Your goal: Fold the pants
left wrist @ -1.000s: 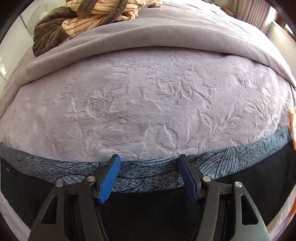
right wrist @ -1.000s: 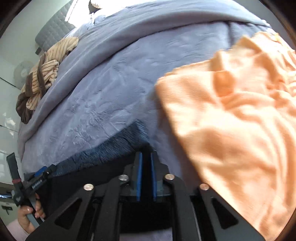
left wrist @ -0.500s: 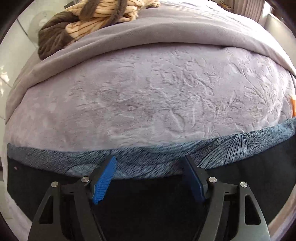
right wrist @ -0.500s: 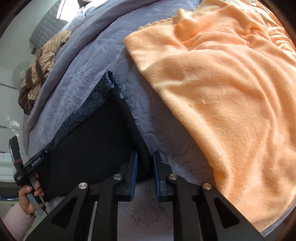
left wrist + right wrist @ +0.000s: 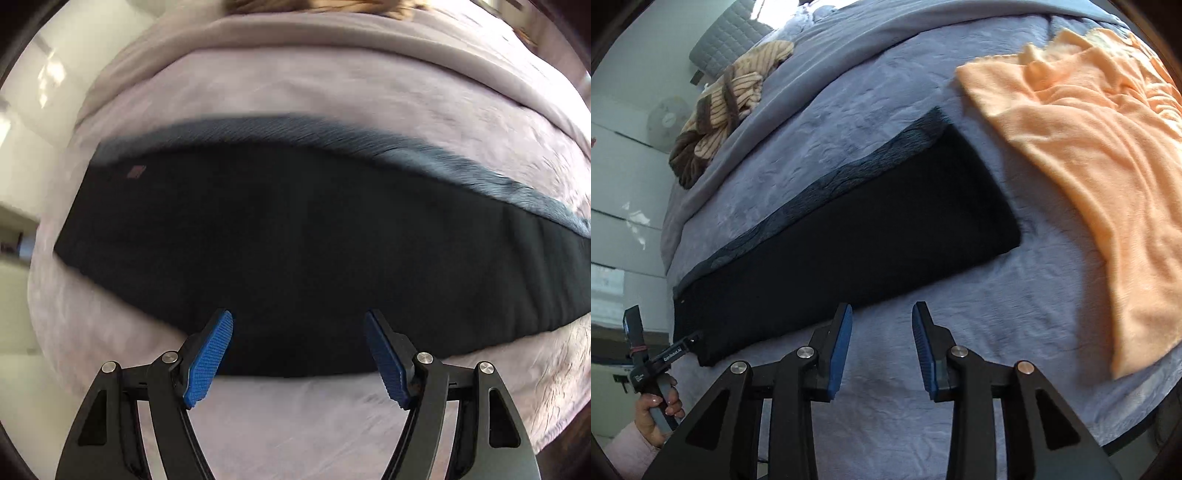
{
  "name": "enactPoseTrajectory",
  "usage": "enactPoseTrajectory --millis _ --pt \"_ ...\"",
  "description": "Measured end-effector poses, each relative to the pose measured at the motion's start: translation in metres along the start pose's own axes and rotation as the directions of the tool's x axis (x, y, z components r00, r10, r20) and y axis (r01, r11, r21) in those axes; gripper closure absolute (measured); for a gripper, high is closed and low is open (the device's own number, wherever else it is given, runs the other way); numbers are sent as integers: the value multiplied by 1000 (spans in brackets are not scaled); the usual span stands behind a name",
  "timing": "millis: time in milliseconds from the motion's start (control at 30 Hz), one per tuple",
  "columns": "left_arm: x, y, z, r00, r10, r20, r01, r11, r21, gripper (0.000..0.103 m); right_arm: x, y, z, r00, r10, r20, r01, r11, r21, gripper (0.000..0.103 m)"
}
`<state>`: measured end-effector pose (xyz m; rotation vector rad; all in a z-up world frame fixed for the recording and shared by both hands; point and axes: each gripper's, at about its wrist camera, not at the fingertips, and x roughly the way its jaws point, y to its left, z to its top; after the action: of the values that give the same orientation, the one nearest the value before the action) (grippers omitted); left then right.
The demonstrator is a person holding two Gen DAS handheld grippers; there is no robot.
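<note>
Bed: covered in a lilac-grey embossed blanket, filling most of both views; second plain grey layer folded back along the far side.
Orange towel: rumpled, spread on the bed to the right of the pants, near but apart from their end.
Pants: black, lying flat on the bed as one long narrow strip; patterned blue-grey band showing along the far long edge; small tag near the left end in the left wrist view.
Striped cloth: tan and brown, bunched at the far left side of the bed, well apart from the pants.
Right gripper: released, jaws apart and just having opened further, nothing between the pads; hovering over bare blanket at the near long edge of the pants, left pad just beside that edge.
Left gripper: released, jaws wide with nothing clamped; hovering above the near edge of the pants, black fabric visible in the gap; view blurred.
Hand: seen in the right wrist view at lower left, clasped round the left gripper's handle, pale pink sleeve at the wrist, off the left end of the pants.
Fan: white, beyond the left side of the bed, against the wall.
</note>
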<state>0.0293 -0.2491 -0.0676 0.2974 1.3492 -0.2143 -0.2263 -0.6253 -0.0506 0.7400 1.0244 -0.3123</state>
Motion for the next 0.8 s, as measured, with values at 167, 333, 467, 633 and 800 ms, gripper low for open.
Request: enactPoseTrajectory --millis 167,333,467,633,800 --pt "6 67 -8 996 -84 -19 83 995 -50 28 42 85 -32 984 150 -99 -156 986 -53 64" --pt "33 116 -11 946 -305 -112 296 951 -91 28 117 160 -83 897 390 -209 -372 920 122 60" --pt "54 133 -18 869 -475 -142 451 876 -169 28 163 194 -106 852 489 -187 -440 863 249 60" --pt "66 129 -16 816 -564 -131 531 819 -217 28 192 206 -108 830 537 -151 -472 820 324 60" --pt "63 126 -12 824 -558 -101 535 825 -183 54 203 205 -98 848 497 -182 -423 843 331 98"
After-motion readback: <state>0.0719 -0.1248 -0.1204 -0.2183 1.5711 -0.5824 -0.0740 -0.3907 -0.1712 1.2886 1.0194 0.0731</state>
